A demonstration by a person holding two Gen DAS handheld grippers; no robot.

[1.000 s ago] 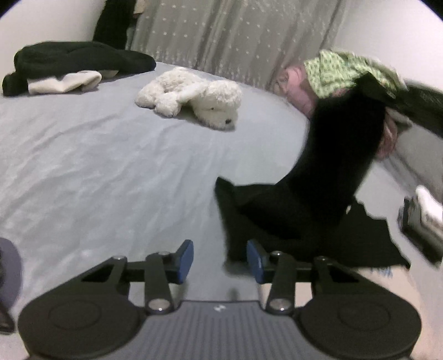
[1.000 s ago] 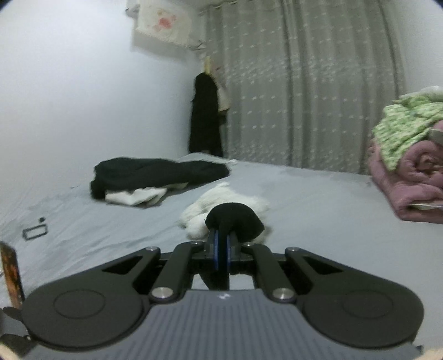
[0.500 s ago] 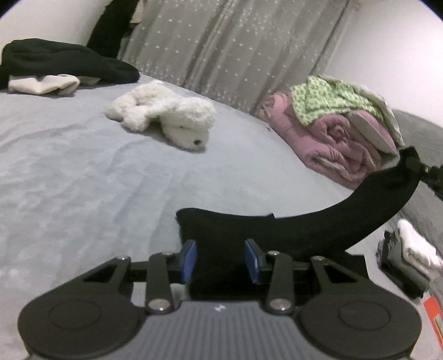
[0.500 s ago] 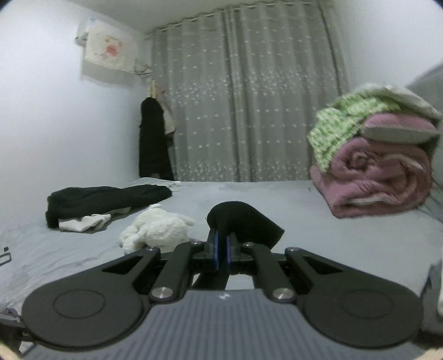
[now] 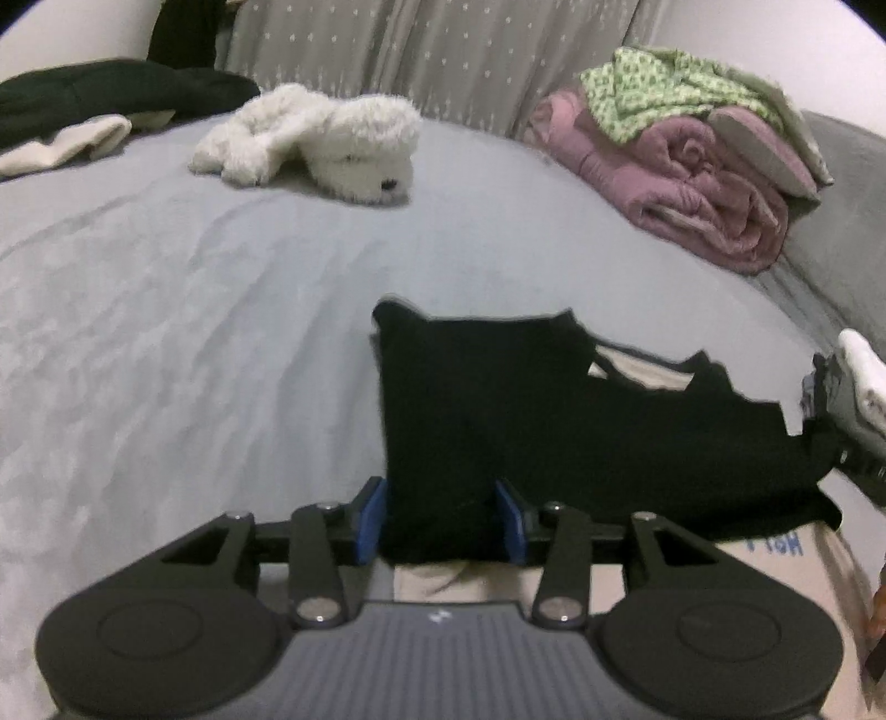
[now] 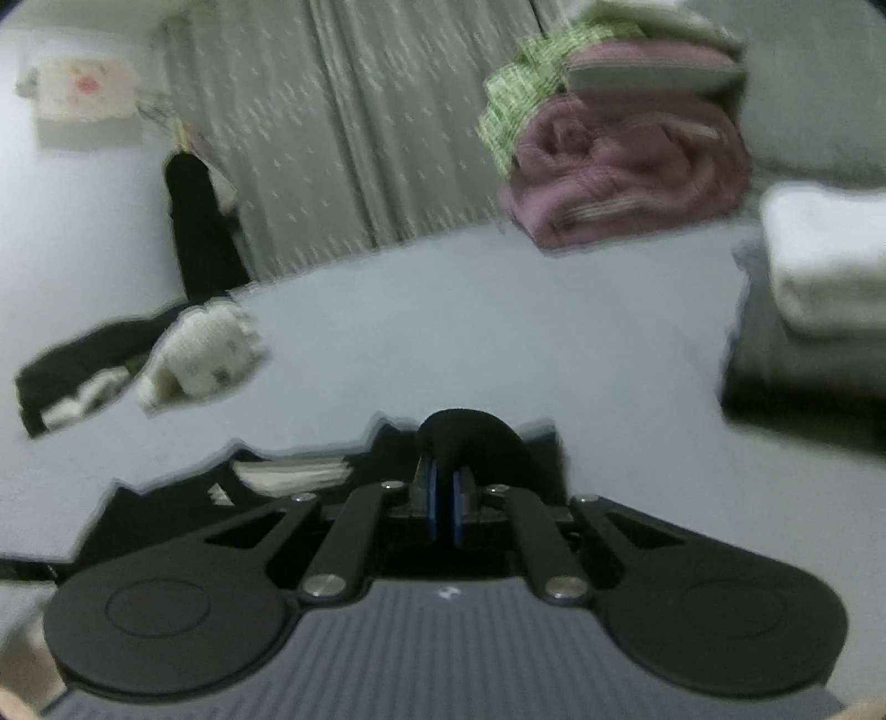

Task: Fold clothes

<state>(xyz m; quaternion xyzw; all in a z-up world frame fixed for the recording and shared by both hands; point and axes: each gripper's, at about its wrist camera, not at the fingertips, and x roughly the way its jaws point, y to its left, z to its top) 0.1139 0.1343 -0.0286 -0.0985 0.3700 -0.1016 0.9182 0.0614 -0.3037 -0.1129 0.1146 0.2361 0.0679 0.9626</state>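
You are clamping the right hand-held gripper (image 6: 443, 507) on a limp black garment (image 5: 498, 399); the left hand-held gripper (image 5: 440, 518), having just been opening, is straddling its near edge, pads apart. Soft, light: pinch the edge.

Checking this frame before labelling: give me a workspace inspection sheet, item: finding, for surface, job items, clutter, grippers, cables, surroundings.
Surface: grey bed sheet, lightly wrinkled.
Job's things: black garment spread on the near part of the bed, pale cloth showing under it.
Clutter: white plush toy; dark clothes heap; rolled pink blanket topped by green patterned cloth; folded white and grey stack.
Grippers: left gripper jaws have just been opening, garment edge between them; right gripper shut on a garment fold.
Cables: nothing seen.
Surroundings: grey dotted curtain, white walls, dark coat hanging.
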